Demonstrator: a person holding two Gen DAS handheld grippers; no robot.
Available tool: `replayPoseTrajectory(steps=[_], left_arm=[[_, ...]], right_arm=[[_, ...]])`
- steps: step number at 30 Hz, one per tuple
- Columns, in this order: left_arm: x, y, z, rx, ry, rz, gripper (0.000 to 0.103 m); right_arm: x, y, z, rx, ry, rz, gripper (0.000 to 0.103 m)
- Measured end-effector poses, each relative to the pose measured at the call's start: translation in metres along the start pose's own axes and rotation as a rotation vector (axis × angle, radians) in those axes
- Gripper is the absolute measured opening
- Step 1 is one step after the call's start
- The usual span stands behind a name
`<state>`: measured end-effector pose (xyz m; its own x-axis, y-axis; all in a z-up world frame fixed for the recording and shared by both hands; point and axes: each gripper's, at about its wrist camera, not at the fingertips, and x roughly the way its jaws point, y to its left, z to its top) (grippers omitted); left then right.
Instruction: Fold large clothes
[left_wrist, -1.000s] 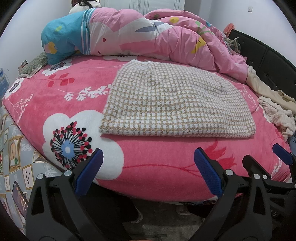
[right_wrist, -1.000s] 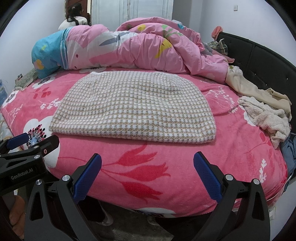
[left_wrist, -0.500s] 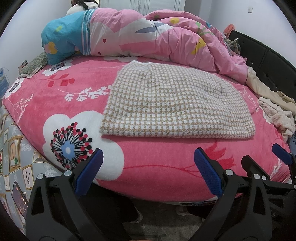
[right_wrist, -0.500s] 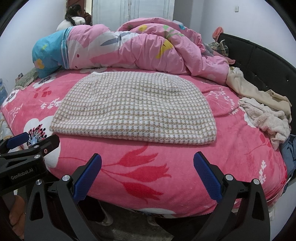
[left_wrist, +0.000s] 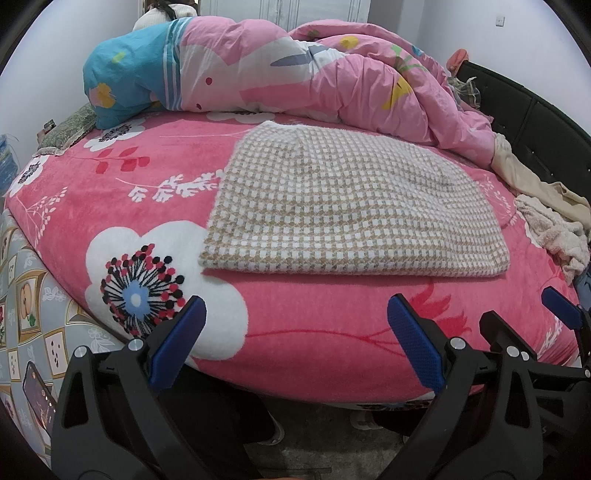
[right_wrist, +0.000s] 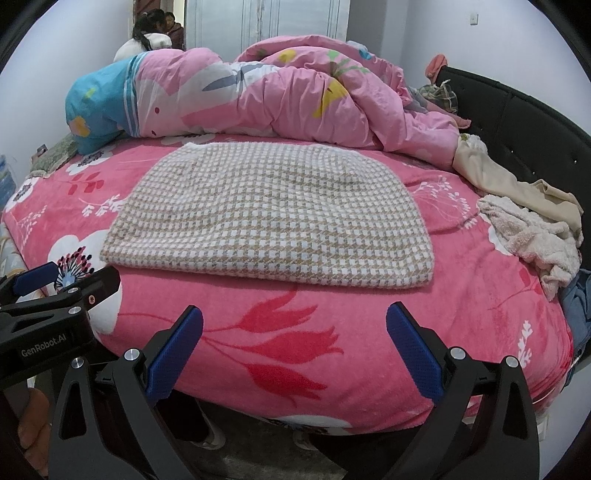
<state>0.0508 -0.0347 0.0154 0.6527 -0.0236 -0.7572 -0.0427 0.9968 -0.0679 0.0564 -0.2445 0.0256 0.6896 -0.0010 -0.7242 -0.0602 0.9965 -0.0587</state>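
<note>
A beige-and-white houndstooth garment (left_wrist: 351, 206) lies folded flat in a rectangle on the pink flowered bed (left_wrist: 295, 314); it also shows in the right wrist view (right_wrist: 273, 218). My left gripper (left_wrist: 295, 343) is open and empty, held below the bed's near edge, short of the garment's left front corner. My right gripper (right_wrist: 295, 347) is open and empty too, off the near edge, in front of the garment's right half. The right gripper also shows at the right of the left wrist view (left_wrist: 524, 317), and the left gripper at the left of the right wrist view (right_wrist: 66, 277).
A bunched pink and blue quilt (right_wrist: 258, 96) fills the far side of the bed. Loose cream and beige clothes (right_wrist: 532, 229) lie at the right by the black headboard (right_wrist: 535, 122). People stand in the doorway (right_wrist: 155, 26) beyond.
Both views have lifted and drawn back a little from the bed. The garment has not moved and both grippers stay open.
</note>
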Motion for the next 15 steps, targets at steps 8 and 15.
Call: replayPoseTrajectory(steps=[8, 15], left_arm=[[-0.0003, -0.0012, -0.0002, -0.002, 0.003, -0.002, 0.095], [-0.0001, -0.0007, 0.0001, -0.003, 0.002, -0.002, 0.095]], right_arm=[[0.0012, -0.0007, -0.0003, -0.005, 0.001, 0.002, 0.097], [0.001, -0.0011, -0.0003, -0.005, 0.002, 0.002, 0.097]])
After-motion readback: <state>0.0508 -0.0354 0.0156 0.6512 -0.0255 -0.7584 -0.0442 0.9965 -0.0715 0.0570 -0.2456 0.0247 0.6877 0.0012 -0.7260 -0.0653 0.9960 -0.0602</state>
